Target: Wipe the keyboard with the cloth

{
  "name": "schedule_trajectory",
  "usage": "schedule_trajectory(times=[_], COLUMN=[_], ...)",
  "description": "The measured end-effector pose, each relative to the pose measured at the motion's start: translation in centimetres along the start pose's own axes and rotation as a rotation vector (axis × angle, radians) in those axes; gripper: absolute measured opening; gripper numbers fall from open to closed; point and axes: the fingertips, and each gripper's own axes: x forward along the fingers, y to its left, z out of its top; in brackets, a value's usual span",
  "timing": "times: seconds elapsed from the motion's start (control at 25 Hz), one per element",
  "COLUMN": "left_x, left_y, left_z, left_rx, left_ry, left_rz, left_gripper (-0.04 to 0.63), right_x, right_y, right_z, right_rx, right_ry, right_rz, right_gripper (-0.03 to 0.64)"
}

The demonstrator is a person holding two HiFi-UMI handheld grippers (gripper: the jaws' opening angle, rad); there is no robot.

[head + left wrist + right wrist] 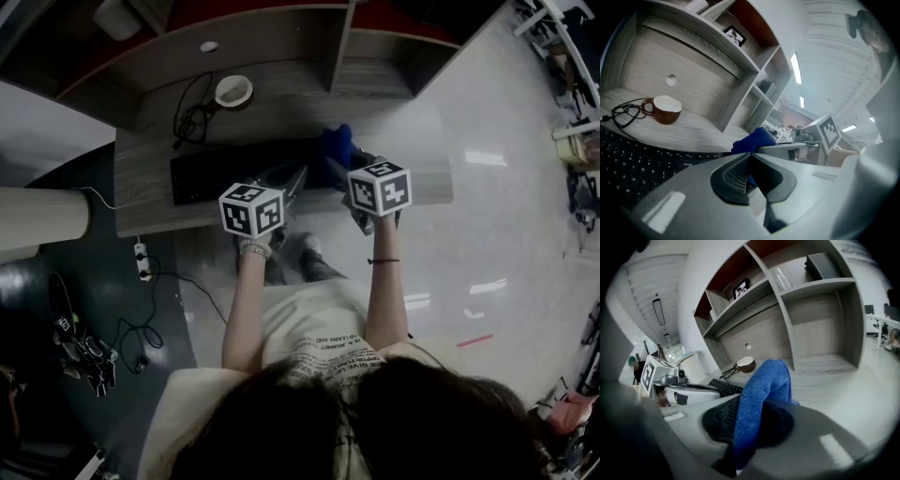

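Keyboard (220,173) is seen, in head view, near-left on desk (412,178). In left gripper view, left gripper (750,157) is pressed together, empty. In right gripper view, cloth (764,385) is pinched by right gripper (749,425), right of the keys; wiping is judged outstanding.

The left forearm (246,314) and right forearm (386,300) reach forward side by side, the left gripper (750,154) closed on nothing, the right gripper (757,401) just beside it clamping the blue cloth (768,378).
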Motion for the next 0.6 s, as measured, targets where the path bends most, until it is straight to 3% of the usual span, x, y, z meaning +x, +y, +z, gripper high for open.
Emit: schedule_trajectory(times=[0.6], left_x=[-2.0], left_y=[2.2], left_z=[0.6], left_rx=[-0.008], left_ry=[-0.008], left_rz=[-0.031], left_gripper=[0.003], right_x=[1.9], right_y=[1.6], right_z=[0.8], right_rx=[0.043], right_ry=[-0.017], right_rz=[-0.044], right_gripper=[0.060])
